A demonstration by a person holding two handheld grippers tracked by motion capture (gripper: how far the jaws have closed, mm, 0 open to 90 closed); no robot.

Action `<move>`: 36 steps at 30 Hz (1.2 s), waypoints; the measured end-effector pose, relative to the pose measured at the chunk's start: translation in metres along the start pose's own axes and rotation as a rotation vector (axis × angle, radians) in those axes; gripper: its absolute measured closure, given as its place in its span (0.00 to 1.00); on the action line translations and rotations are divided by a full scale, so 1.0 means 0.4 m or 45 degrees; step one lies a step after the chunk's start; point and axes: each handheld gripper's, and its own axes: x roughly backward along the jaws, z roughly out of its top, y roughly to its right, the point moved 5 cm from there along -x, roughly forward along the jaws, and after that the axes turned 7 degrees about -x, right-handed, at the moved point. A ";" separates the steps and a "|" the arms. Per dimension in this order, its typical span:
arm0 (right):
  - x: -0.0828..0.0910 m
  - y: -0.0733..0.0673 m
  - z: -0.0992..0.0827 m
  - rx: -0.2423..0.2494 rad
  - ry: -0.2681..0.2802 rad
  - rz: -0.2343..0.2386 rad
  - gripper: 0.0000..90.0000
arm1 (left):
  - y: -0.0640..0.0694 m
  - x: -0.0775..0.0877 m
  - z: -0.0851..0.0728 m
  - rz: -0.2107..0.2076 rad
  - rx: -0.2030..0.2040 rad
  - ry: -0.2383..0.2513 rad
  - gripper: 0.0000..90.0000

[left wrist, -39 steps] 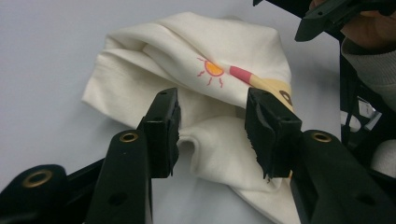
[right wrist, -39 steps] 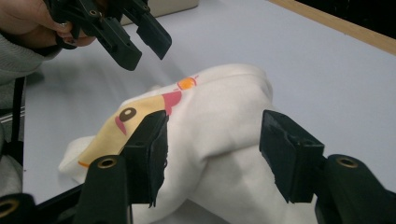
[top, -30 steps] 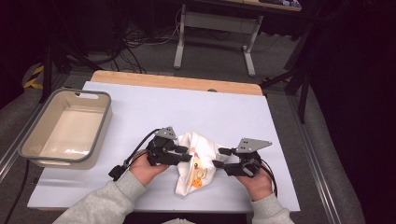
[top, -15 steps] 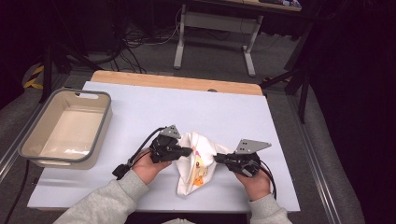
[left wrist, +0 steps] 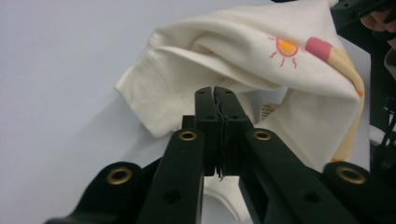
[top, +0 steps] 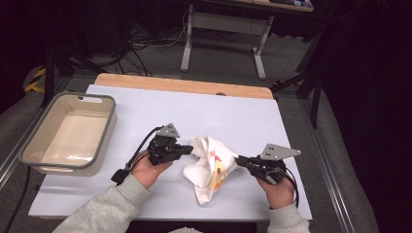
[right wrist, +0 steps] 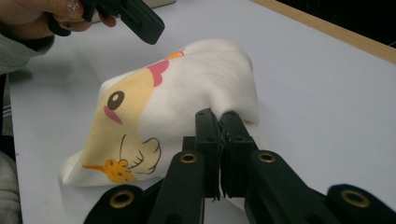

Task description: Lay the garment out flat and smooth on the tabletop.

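Nearest the person, the left tongs (top: 190,148) and the right tongs (top: 240,160) were each clenched on an edge of the small cream cotton garment with a cartoon chick print (top: 209,167), which lay crumpled between them on the white tabletop (top: 243,116), near its front edge. In the left gripper view the black jaws met with a fold of cloth nipped at their tips (left wrist: 215,95); in the right gripper view the jaws pinched a bunched hem (right wrist: 219,119) in the same way. Both had just been closing onto the fabric.

The garment looked light, soft and limp: it would likely sag and drape from any held point rather than keep a shape, and it is not fragile. Knit cloth of that kind should not slip much between pads, though a thin single layer could slide free if pulled hard. The better hold seemed to be a doubled hem or seam at opposite edges, so that drawing the tongs apart would spread it flat.

A small white care label (left wrist: 270,110) showed inside the folds, its print too small to read. The print itself carried pictures, a sun and a chick, and no legible words.

Farther off to the left stood an empty beige plastic tub with a grey rim (top: 58,162).
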 end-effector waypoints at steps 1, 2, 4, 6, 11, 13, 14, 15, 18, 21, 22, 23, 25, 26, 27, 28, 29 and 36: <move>0.007 0.005 -0.005 -0.008 -0.004 -0.007 0.97 | 0.002 -0.003 0.000 -0.007 0.002 -0.002 0.94; 0.015 0.010 -0.010 -0.014 -0.006 -0.013 0.97 | 0.005 -0.006 0.000 -0.016 0.008 -0.002 0.93; 0.029 0.019 -0.022 -0.032 -0.009 -0.026 0.97 | 0.010 -0.015 -0.001 -0.036 -0.005 -0.011 0.88; 0.039 0.028 -0.035 -0.045 -0.025 -0.039 0.97 | 0.018 -0.028 -0.002 -0.053 -0.009 -0.025 0.85; 0.051 0.045 -0.068 -0.079 -0.055 -0.062 0.97 | 0.026 -0.049 -0.003 -0.095 0.005 -0.044 0.76; 0.051 0.052 -0.082 -0.090 -0.079 -0.073 0.97 | 0.031 -0.057 -0.002 -0.114 0.014 -0.051 0.71; 0.051 0.053 -0.086 -0.093 -0.086 -0.076 0.97 | 0.031 -0.062 -0.002 -0.114 0.011 -0.056 0.69; 0.050 0.055 -0.091 -0.097 -0.095 -0.080 0.97 | 0.034 -0.067 -0.002 -0.126 0.017 -0.063 0.66; 0.046 0.052 -0.098 -0.096 -0.109 -0.081 0.97 | 0.038 -0.081 -0.003 -0.144 0.032 -0.075 0.60; 0.043 0.045 -0.097 -0.077 -0.113 -0.079 0.97 | 0.042 -0.098 0.000 -0.150 0.037 -0.085 0.57; 0.043 0.041 -0.095 -0.070 -0.113 -0.078 0.97 | 0.044 -0.102 0.001 -0.151 0.042 -0.090 0.57; 0.042 0.039 -0.095 -0.068 -0.112 -0.079 0.97 | 0.044 -0.107 0.002 -0.146 0.038 -0.095 0.57; 0.041 0.034 -0.093 -0.060 -0.110 -0.074 0.97 | 0.046 -0.116 0.004 -0.152 0.043 -0.100 0.57; 0.041 0.032 -0.093 -0.057 -0.111 -0.073 0.97 | 0.046 -0.123 0.005 -0.156 0.052 -0.100 0.57; 0.040 0.029 -0.093 -0.053 -0.112 -0.070 0.97 | 0.047 -0.128 0.006 -0.167 0.055 -0.098 0.57; 0.039 0.027 -0.093 -0.050 -0.113 -0.067 0.97 | 0.048 -0.136 0.007 -0.172 0.059 -0.102 0.58; 0.038 0.023 -0.093 -0.045 -0.113 -0.061 0.97 | 0.049 -0.140 0.008 -0.170 0.053 -0.109 0.59; 0.029 0.006 -0.092 -0.020 -0.117 -0.043 0.97 | 0.056 -0.161 0.015 -0.128 0.030 -0.121 0.86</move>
